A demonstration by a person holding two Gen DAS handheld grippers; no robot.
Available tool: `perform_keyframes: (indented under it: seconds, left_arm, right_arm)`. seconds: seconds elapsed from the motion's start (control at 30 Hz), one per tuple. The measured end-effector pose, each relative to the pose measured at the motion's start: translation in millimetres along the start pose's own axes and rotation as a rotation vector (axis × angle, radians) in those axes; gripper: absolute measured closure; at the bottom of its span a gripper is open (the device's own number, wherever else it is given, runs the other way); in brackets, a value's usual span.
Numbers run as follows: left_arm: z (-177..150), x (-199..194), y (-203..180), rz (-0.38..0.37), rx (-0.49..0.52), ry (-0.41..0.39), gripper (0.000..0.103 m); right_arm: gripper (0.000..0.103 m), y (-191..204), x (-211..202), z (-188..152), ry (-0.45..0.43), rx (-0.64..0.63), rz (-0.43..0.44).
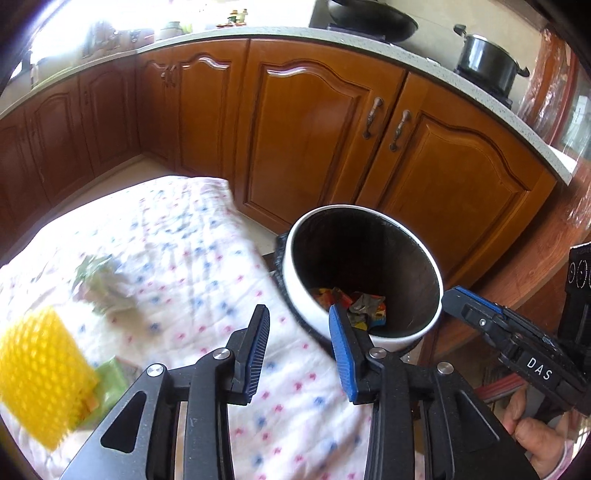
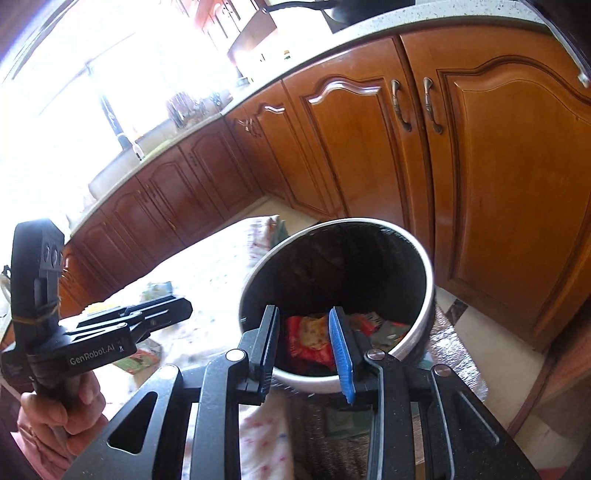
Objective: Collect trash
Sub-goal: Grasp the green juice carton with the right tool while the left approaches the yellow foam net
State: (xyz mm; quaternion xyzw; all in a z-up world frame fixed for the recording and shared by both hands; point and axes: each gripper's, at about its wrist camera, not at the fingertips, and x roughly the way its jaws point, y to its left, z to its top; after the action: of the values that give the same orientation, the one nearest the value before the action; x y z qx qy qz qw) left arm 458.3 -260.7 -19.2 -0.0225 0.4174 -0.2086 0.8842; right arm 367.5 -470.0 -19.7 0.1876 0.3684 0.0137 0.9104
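A white round bin [image 1: 295, 273] with a dark inside stands at the right edge of a cloth-covered table [image 1: 192, 258]; colourful wrappers [image 1: 351, 301] lie at its bottom. My left gripper [image 1: 299, 317] is open and empty, above the cloth just left of the bin. My right gripper [image 2: 303, 321] is open and empty, over the bin's near rim [image 2: 421, 332], with red wrappers [image 2: 308, 338] below. On the cloth lie a yellow foam net [image 1: 40, 373], a green packet [image 1: 112, 384] and a crumpled pale wrapper [image 1: 99, 280].
Wooden kitchen cabinets [image 1: 314, 122] stand close behind the table and bin. A pot [image 1: 487, 61] and a wok [image 1: 369, 18] sit on the counter above. The right gripper also shows in the left wrist view [image 1: 454, 299], beside the bin.
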Motion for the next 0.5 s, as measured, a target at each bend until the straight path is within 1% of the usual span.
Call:
perform_keyframes:
  seconds: [0.07,0.23,0.33,0.5]
  left_arm:
    - [-7,-12,12,0.005,-0.021,-0.015,0.07]
    - [-25,-37,44,0.069,-0.08,-0.048,0.07]
    - [-38,-50,68,0.118,-0.142,-0.055,0.07]
    - [-65,-79,105,0.177,-0.247,-0.072,0.07]
  right_arm:
    - [0.072,7,-2,-4,-0.004,0.003,0.019]
    - [0.072,29,-2,-17,0.008,-0.009,0.059]
    - [0.072,43,0,-25,0.025,-0.025,0.078]
    - [0.072,61,4,-31,0.037,-0.042,0.11]
